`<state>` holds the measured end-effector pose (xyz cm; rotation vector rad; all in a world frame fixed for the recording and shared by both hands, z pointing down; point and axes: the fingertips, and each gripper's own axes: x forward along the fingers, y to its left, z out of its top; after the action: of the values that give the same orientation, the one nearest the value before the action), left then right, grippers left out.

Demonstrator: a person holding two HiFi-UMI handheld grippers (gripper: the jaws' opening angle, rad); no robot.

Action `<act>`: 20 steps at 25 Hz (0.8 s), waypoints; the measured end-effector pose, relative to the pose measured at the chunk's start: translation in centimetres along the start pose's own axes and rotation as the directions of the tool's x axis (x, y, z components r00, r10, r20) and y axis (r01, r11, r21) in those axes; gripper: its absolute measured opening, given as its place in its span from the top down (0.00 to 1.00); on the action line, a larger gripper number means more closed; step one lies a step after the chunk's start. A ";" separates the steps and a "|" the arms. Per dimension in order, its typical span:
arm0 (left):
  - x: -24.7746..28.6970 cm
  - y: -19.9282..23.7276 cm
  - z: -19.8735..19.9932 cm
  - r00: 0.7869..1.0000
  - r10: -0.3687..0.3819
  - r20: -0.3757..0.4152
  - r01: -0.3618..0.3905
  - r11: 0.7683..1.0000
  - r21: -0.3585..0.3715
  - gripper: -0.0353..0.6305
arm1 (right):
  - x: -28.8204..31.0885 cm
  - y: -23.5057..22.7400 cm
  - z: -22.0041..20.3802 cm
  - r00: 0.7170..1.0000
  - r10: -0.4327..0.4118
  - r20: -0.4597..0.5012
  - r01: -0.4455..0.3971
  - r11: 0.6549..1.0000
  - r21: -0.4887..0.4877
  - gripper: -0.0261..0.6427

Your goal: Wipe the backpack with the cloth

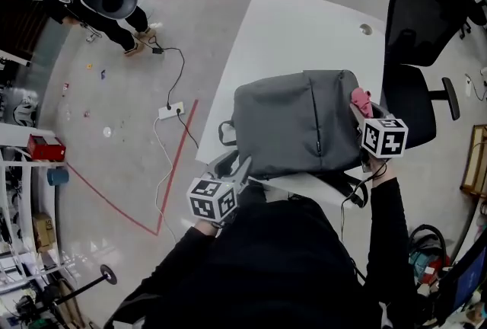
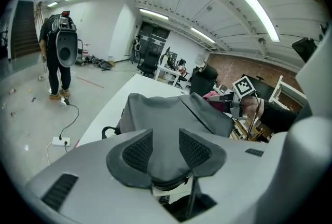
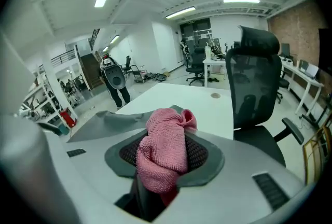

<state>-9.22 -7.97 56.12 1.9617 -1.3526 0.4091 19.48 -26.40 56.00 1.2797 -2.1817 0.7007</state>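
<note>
Left gripper (image 2: 166, 151) is biting down on the backpack (image 1: 297, 122), pinching a fold of grey fabric at the bag's 7 o'clock corner as the head view shows it. Right gripper (image 3: 165, 158) is squeezing the pink cloth (image 3: 162, 151) tight, and the wad is bulging up past the pads.

Biggest thing first: the white worktop (image 1: 304, 30) is stretching away toward 12 o'clock. A black office chair (image 1: 415, 38) is sitting at its 3 o'clock side. Way off at 10 o'clock a person (image 1: 114, 4) is standing on the floor. The backpack is lying flat across the near end of the worktop. The cloth is sitting right at the bag's 2 o'clock corner, touching or just beside it, can't tell which.
</note>
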 end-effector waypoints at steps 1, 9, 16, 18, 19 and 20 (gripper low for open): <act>-0.3 0.6 0.0 1.000 -0.002 0.000 0.002 1.000 -0.002 0.71 | 0.5 1.1 0.2 1.000 -0.010 -0.005 0.010 0.999 -0.040 0.72; -1.7 5.6 0.2 0.999 -0.046 -0.008 0.045 0.999 -0.019 0.71 | 5.9 8.5 -2.6 0.990 -0.069 -0.119 0.044 0.979 -0.198 0.72; -3.0 10.2 0.2 0.999 -0.049 -0.020 0.048 0.998 -0.028 0.71 | 9.6 20.2 -4.6 0.968 0.161 -0.191 -0.180 0.980 -0.088 0.72; -3.7 11.4 0.7 0.999 -0.043 -0.017 0.043 0.999 -0.025 0.71 | 10.7 25.0 -5.1 0.942 0.256 -0.216 -0.274 0.960 -0.057 0.72; -4.0 12.0 0.9 0.999 -0.038 -0.015 0.037 0.999 -0.022 0.71 | 11.2 27.4 -5.4 0.927 0.300 -0.227 -0.318 0.947 -0.049 0.72; -4.4 12.5 1.0 0.999 -0.031 -0.012 0.031 0.999 -0.019 0.71 | 11.5 29.6 -5.5 0.912 0.338 -0.233 -0.358 0.933 -0.047 0.72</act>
<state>-22.45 -8.25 57.39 1.9590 -1.3124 0.3916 -10.84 -17.49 62.38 0.7309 -2.2452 0.8288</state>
